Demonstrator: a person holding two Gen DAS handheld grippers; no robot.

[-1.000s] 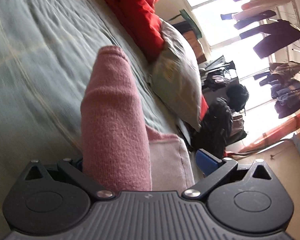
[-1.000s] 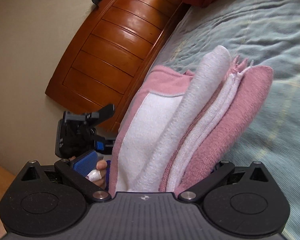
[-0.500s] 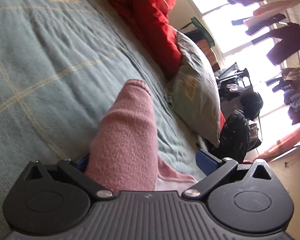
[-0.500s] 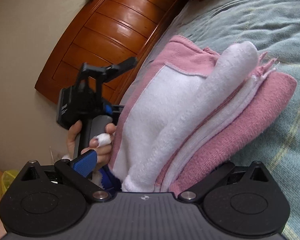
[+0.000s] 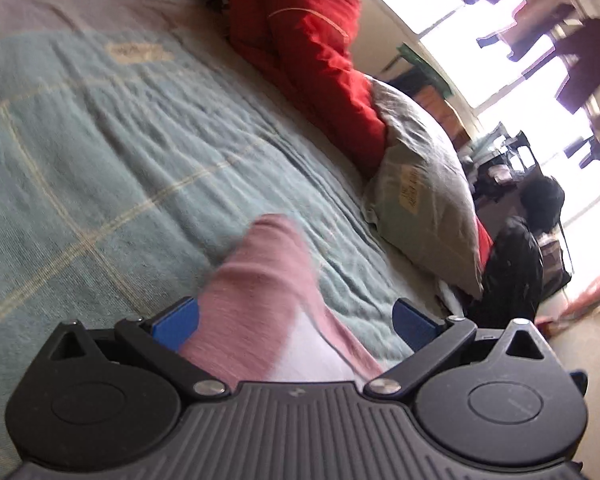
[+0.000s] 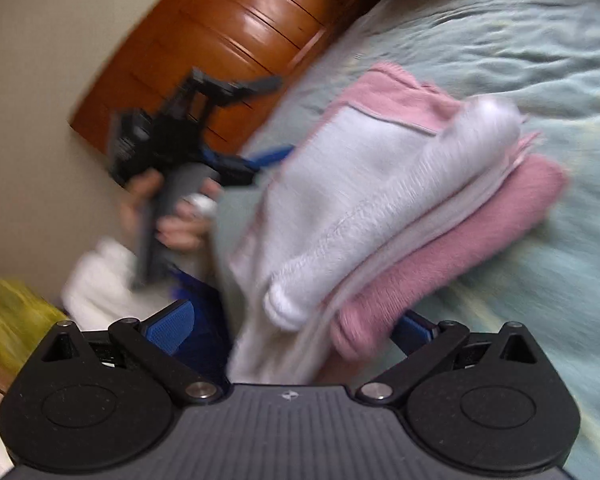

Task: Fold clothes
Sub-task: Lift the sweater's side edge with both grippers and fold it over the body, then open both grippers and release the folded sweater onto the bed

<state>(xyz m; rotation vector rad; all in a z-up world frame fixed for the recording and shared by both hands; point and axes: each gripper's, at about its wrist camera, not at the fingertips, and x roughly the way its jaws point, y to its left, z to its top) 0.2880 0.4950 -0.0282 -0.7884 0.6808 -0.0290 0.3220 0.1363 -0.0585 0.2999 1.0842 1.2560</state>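
Now the folded pink garment (image 6: 380, 208) lies on the bed (image 6: 520, 60), in the frame centre. Both the left gripper (image 5: 296, 320) and the right gripper (image 6: 292, 330) stand spread apart around its near edge.

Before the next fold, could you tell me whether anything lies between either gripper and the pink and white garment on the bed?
Nothing visible does. The folded pink and white knitted garment lies on the pale green bedspread directly ahead of the right gripper, and its pink edge reaches between the open jaws of the left gripper.

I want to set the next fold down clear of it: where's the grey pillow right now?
In the left wrist view the grey pillow lies at the right edge of the bed, propped against the red bedding, beyond the pink garment.
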